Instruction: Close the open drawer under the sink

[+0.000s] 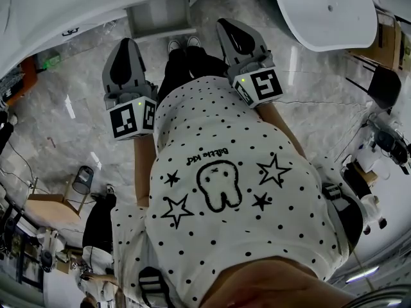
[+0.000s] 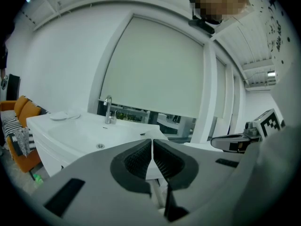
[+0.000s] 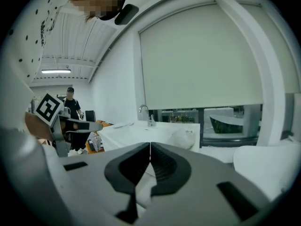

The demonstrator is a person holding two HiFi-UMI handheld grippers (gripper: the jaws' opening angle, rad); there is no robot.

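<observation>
Left hand-held gripper [image 2: 152, 150] pressed together, empty; right hand-held gripper [image 3: 149, 152] likewise. Open drawer [image 1: 160, 18] seen ahead under sink [image 2: 80, 128], apart from both. Front best pushed squarely with closed tips, straight in, until seated.

Sink unit [image 1: 77, 8] sits ahead-left of the person. Drawer [image 1: 160, 19] sticks out from under it, just in front of the shoes [image 1: 183, 43]. Left gripper [image 1: 125, 47] and right gripper [image 1: 230, 27] are side by side, one each side of the legs, both pointing toward the sink unit. Tub [image 1: 324, 11] is right of the sink unit, apart from it. Faucet [image 2: 108, 109] stands at the sink's back edge, with the window blind [image 2: 155, 69] behind it. Dish [image 2: 61, 116] is on the sink top left of the faucet, and a sofa [image 2: 21, 114] is further left on the floor [image 1: 58, 108]. Small stand [image 1: 54, 204] is on the floor behind-left of the person. Second person [image 3: 70, 102] stands far left, beyond the sink unit.
</observation>
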